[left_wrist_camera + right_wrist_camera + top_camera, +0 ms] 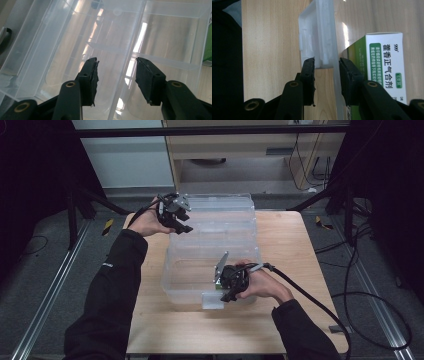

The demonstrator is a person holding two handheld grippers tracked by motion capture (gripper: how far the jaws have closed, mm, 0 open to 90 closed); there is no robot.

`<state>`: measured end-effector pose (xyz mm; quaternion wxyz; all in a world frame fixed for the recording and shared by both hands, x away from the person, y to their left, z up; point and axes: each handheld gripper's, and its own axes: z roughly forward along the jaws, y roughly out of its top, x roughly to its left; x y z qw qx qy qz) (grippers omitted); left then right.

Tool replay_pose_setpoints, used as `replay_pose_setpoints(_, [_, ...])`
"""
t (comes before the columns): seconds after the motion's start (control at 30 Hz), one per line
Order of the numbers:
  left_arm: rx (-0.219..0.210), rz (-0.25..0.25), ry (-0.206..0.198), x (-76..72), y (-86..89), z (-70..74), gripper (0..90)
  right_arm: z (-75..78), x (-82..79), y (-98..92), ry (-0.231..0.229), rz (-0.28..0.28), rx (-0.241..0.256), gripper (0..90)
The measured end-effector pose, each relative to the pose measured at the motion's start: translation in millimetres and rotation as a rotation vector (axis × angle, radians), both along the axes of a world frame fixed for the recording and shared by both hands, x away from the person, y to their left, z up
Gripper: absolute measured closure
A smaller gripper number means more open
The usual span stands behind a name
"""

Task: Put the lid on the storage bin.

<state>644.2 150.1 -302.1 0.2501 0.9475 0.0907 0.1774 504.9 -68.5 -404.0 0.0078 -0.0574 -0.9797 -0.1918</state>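
Right gripper (231, 295) is sitting at the near wall of the clear plastic bin (172, 270), and we're seeing its jaws apart in the right gripper view, straddling the bin's near wall and latch tab (318, 37). One jaw is sitting outside over the table (295, 250), the other inside the wall. Neither pad is clearly pressing the plastic, so we're reading it as not clamped.

Just inside that wall, we're seeing a green-and-white medicine box (384, 67) lying in the bin, close beside the inner jaw. Whether they're touching, we cannot tell. In the high view a sliver of green is showing by the gripper, under the person's right hand (265, 285).

Bin is sitting roughly mid-table, the open lid (220, 215) lying flat behind it toward the far edge.

Left gripper (181, 226) is hovering farther back, at the left end of the bin and lid, held in the left hand (147, 222). In the left gripper view we're seeing its jaws wide apart, nothing between them but air, looking down on the clear plastic where a ridge is running between the two pads (147, 75). Contact with the plastic isn't evident.

Beyond the table we're seeing grey floor (50, 270) and a pale cabinet (240, 150).
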Motion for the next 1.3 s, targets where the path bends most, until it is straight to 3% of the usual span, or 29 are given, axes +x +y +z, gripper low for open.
replay_pose_setpoints(0.27, [0.028, -0.014, 0.006, 5.5, -4.4, -5.9, 58.7, -0.5, 0.2, -0.8, -0.001, 0.003, 0.008, 66.7])
replay_pose_setpoints(0.47, [0.026, -0.026, 0.017, 5.1, -5.9, -6.6, 64.1, -0.3, 0.1, -0.8, 0.002, -0.002, 0.006, 66.8])
replay_pose_setpoints(0.67, [0.047, -0.032, 0.004, 3.2, -8.9, -6.3, 67.5, -0.3, -0.2, -0.6, 0.004, -0.009, 0.005, 66.7])
replay_pose_setpoints(0.83, [0.047, -0.042, 0.013, 1.8, -10.3, -4.8, 75.6, -0.3, -0.1, -0.5, 0.005, -0.012, 0.006, 66.7])
replay_pose_setpoints(0.97, [0.042, -0.039, 0.015, 1.2, -10.7, -4.8, 77.2, -0.8, 0.1, -0.8, 0.003, -0.009, 0.012, 66.7])
replay_pose_setpoints(1.3, [0.086, -0.068, 0.005, -1.9, -14.3, -1.9, 82.8, -1.0, 0.1, -1.6, 0.009, -0.023, 0.02, 66.7])
